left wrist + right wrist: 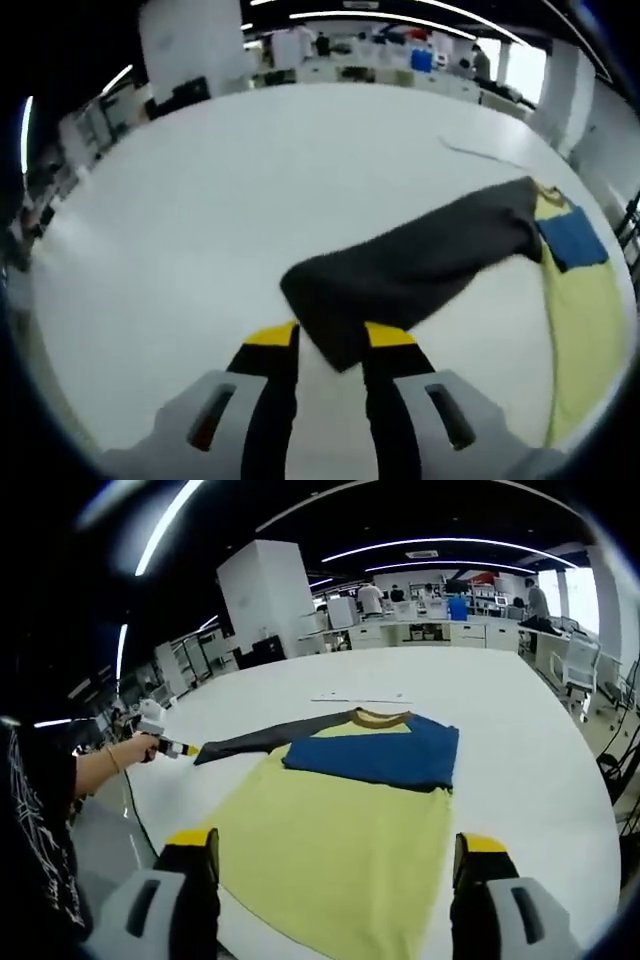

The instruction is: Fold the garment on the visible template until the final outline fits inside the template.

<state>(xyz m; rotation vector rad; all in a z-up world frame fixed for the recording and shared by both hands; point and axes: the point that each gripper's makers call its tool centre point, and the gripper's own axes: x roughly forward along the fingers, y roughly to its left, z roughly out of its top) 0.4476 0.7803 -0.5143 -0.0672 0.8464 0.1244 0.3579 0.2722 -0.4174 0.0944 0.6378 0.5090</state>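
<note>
The shirt [345, 830] lies flat on the white table [520, 740], its yellow body spread toward the right gripper and a blue sleeve [375, 752] already folded across the chest below the brown collar [380, 718]. No marked template outline can be made out on the table in either view.

The left gripper [332, 350] has its jaws together on the cuff end of the dark grey sleeve [420, 265], which stretches from the jaws back to the shoulder. In the right gripper view the same sleeve [250, 742] runs out sideways from the shirt to that gripper [160, 742], held in the person's hand [135, 748] near the table's edge.

The right gripper [335, 865] hangs above the hem with its jaws wide apart and nothing between them.

The step in hand looks like folding the grey sleeve in over the body, matching the blue one. To do it well, the left gripper should lift the cuff just clear of the cloth, carry it across toward the blue sleeve, and lay it down flat without dragging the shoulder. The fold line should sit along the side seam, so the outline narrows evenly. The free right gripper could press the yellow body to stop it sliding. A slack, twisted sleeve would leave a bulge.
</note>
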